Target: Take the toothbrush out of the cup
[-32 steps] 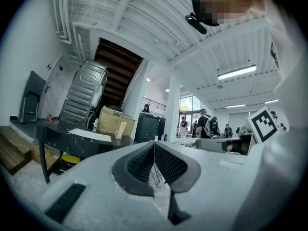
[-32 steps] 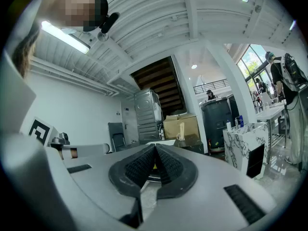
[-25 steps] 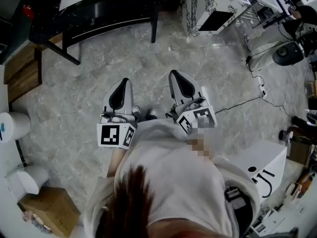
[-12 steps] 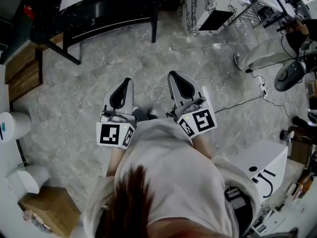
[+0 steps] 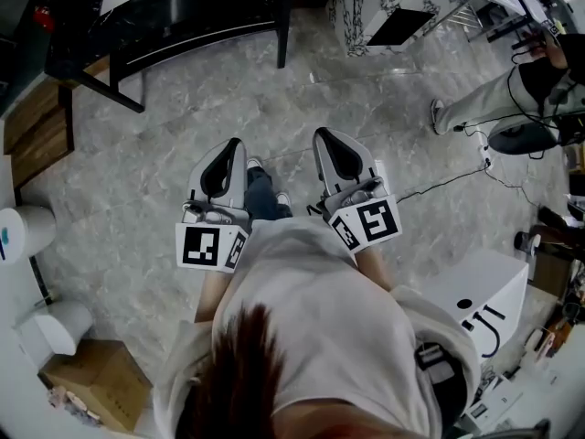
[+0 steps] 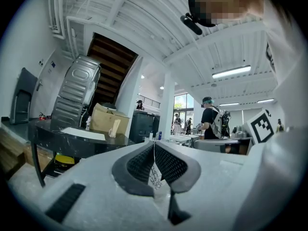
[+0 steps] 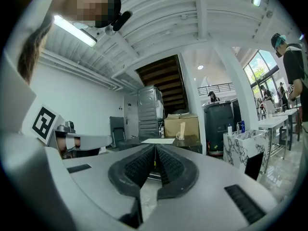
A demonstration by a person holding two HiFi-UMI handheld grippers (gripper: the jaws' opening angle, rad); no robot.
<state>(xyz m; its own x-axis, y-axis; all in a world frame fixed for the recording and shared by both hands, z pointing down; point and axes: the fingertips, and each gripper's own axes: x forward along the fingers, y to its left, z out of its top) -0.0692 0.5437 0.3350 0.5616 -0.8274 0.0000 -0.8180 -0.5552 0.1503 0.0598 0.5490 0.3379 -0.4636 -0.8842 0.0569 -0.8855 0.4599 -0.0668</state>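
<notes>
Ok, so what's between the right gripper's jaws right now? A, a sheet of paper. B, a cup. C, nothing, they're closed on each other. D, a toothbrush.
C: in the right gripper view, the right gripper has its jaws pressed together along a thin seam, with nothing caught between them.

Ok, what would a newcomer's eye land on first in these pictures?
First, the left gripper and right gripper, side by side at the head view's centre over the grey marble floor, both shut and empty. Then the black table at upper left and another person at upper right.
</notes>
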